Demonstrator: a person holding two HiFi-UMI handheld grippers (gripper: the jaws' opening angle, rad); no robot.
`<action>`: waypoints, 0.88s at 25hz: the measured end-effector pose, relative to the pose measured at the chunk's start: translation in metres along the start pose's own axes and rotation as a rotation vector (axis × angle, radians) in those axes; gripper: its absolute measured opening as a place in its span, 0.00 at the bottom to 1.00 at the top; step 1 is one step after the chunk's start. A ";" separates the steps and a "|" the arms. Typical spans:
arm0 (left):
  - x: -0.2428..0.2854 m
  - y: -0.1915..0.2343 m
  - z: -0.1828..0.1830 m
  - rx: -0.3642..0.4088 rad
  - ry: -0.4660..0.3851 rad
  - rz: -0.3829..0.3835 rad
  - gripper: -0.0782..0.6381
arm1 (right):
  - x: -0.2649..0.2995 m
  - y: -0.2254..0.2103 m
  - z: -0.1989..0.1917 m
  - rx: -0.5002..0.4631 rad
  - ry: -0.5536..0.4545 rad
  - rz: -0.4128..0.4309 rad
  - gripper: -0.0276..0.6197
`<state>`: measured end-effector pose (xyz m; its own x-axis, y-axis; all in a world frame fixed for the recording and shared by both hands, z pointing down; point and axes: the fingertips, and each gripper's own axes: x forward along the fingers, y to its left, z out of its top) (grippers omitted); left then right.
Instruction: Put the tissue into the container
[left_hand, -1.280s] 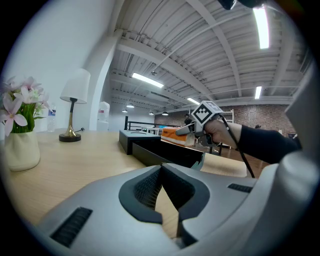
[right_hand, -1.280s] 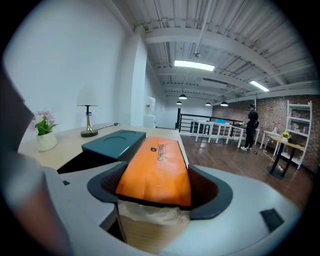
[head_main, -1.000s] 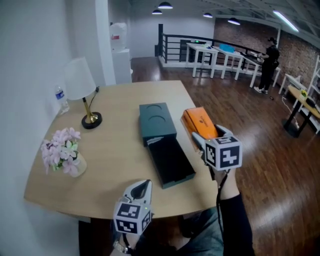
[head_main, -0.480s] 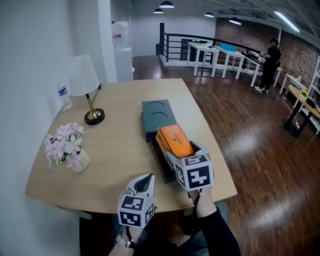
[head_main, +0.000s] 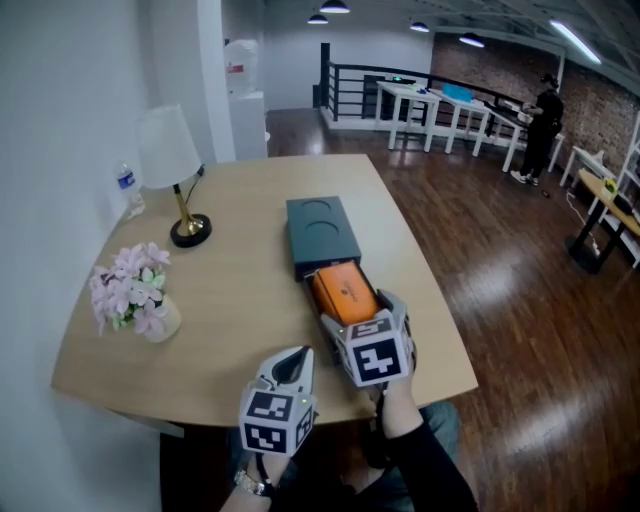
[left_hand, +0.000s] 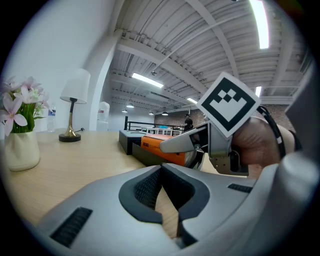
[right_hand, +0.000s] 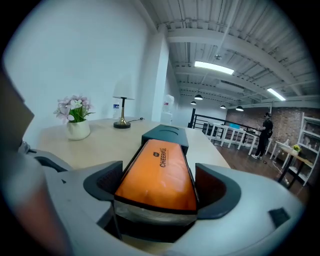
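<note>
An orange tissue pack (head_main: 343, 288) lies lengthwise in the open tray of the dark teal container (head_main: 322, 232) on the wooden table. My right gripper (head_main: 360, 308) straddles the pack's near end. Its jaws are opening, with the pack (right_hand: 160, 170) between them and the pads no longer squeezing its sides. The container's lidded part (right_hand: 167, 132) stands just beyond the pack. My left gripper (head_main: 292, 362) hovers shut near the table's front edge, left of the right one, with nothing in it. Past its closed tips (left_hand: 162, 170), the left gripper view shows the pack (left_hand: 162, 146) and the container (left_hand: 131, 137).
A white-shaded lamp (head_main: 168, 160) with a brass base, a water bottle (head_main: 124, 185) and a vase of pink flowers (head_main: 135, 295) stand along the table's left side by the wall. Bare tabletop (head_main: 230, 300) lies between them and the container. A person (head_main: 545, 110) stands far off.
My right gripper carried the orange pack from the table's right edge leftward and down into the container's tray, and its jaws have widened. The left gripper has barely moved.
</note>
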<state>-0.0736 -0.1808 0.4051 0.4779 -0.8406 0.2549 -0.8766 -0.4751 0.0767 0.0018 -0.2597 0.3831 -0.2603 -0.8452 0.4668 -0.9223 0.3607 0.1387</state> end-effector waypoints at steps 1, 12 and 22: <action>0.000 0.000 0.000 0.000 0.001 0.000 0.10 | -0.002 -0.001 0.004 0.003 -0.013 0.007 0.74; -0.001 0.001 0.000 0.002 0.007 0.001 0.10 | -0.075 -0.080 0.012 0.197 -0.232 0.037 0.75; -0.005 0.001 0.000 0.003 0.011 0.002 0.10 | -0.063 -0.126 -0.075 0.222 -0.186 -0.072 0.08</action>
<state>-0.0765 -0.1773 0.4036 0.4752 -0.8389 0.2653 -0.8775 -0.4738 0.0735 0.1553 -0.2224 0.4022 -0.2210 -0.9305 0.2920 -0.9749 0.2195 -0.0385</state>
